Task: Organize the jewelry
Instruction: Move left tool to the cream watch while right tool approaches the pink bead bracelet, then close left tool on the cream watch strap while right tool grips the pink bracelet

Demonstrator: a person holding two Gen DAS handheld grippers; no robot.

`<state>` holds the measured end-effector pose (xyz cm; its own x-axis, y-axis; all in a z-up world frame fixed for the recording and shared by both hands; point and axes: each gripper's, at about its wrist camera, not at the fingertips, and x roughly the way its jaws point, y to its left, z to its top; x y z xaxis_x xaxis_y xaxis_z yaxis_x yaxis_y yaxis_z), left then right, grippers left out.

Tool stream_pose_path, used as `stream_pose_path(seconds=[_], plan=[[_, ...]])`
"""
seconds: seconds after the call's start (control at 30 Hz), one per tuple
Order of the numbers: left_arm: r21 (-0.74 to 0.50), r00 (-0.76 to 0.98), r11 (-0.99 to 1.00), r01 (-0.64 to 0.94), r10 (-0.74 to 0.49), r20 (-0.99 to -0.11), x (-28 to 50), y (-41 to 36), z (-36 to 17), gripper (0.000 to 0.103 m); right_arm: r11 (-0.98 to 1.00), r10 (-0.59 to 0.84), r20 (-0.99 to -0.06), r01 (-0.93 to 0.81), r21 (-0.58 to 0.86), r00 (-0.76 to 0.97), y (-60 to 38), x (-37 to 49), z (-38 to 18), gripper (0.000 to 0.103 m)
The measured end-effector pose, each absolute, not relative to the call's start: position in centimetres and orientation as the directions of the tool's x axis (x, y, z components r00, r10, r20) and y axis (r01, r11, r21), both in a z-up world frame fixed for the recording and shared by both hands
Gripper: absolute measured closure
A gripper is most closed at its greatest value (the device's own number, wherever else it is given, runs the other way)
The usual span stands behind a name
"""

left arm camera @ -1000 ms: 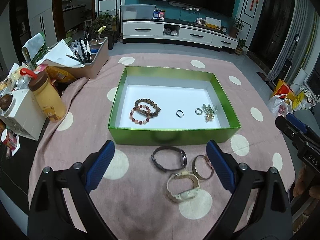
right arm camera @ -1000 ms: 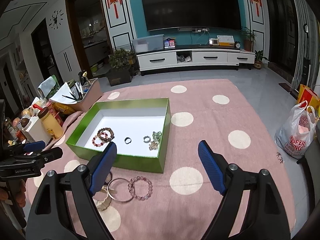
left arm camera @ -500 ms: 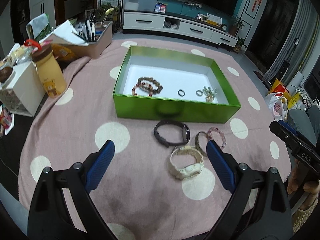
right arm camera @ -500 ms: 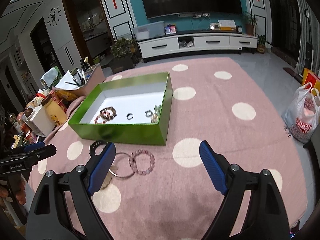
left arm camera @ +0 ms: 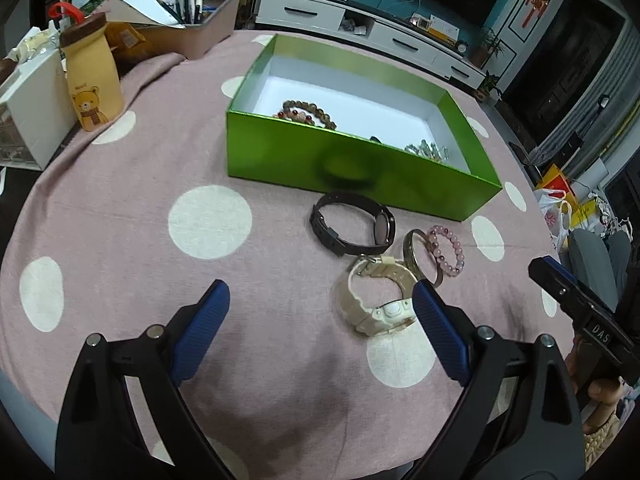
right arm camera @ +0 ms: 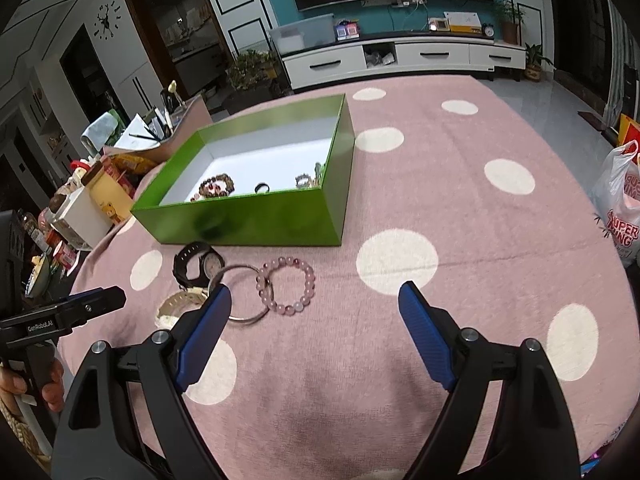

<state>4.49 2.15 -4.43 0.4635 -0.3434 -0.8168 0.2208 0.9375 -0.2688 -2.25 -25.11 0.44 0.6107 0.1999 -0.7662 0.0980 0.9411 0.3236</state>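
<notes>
Four loose pieces lie on the counter (left arm camera: 120,184) before the green box (left arm camera: 348,160) past my wide, empty left gripper (left arm camera: 320,300), while my right gripper (right arm camera: 314,300) gapes empty over the pink bead bracelet (right arm camera: 286,284).

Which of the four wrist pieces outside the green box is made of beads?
The pink bracelet, rightmost of the four; the others are two watches and a plain metal bangle.

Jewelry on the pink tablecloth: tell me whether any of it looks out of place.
Four pieces lie outside the green box, bunched in front of it: a black watch, a cream watch, a metal bangle and a pink bead bracelet. The bangle overlaps the bracelet. Nothing looks damaged.
</notes>
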Motion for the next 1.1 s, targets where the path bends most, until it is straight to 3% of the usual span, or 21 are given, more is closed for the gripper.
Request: stream_pose_path(seconds=[0.13,0.5,0.73,0.93,1.1], plan=[[-0.263,0.446,0.936,0.235,-0.344,-0.826,4.9,1.3,-5.2,0.018,0.943,0.209,-0.776,0.089,0.321,0.595,-24.8,-1.9,-0.6,0.018],[-0.254,0.395,0.932,0.259,-0.342,-0.853,6.2,-0.5,-7.6,0.037,0.956,0.207,-0.813,0.065,0.287,0.545,-23.9,-0.2,-3.7,0.051],[-0.251,0.369,0.926,0.281,-0.346,-0.863,7.1,-1.4,-8.1,0.048,0.964,0.195,-0.823,0.053,0.262,0.533,-23.1,1.2,-4.7,0.059],[-0.236,0.331,0.928,0.287,-0.327,-0.885,7.8,-2.1,-8.9,0.066,0.978,0.162,-0.838,0.028,0.207,0.522,-22.0,2.3,-5.2,0.072],[-0.213,0.324,0.929,0.302,-0.310,-0.894,8.1,-2.5,-9.2,0.073,0.992,0.101,-0.843,0.011,0.126,0.528,-20.9,2.6,-5.3,0.084]])
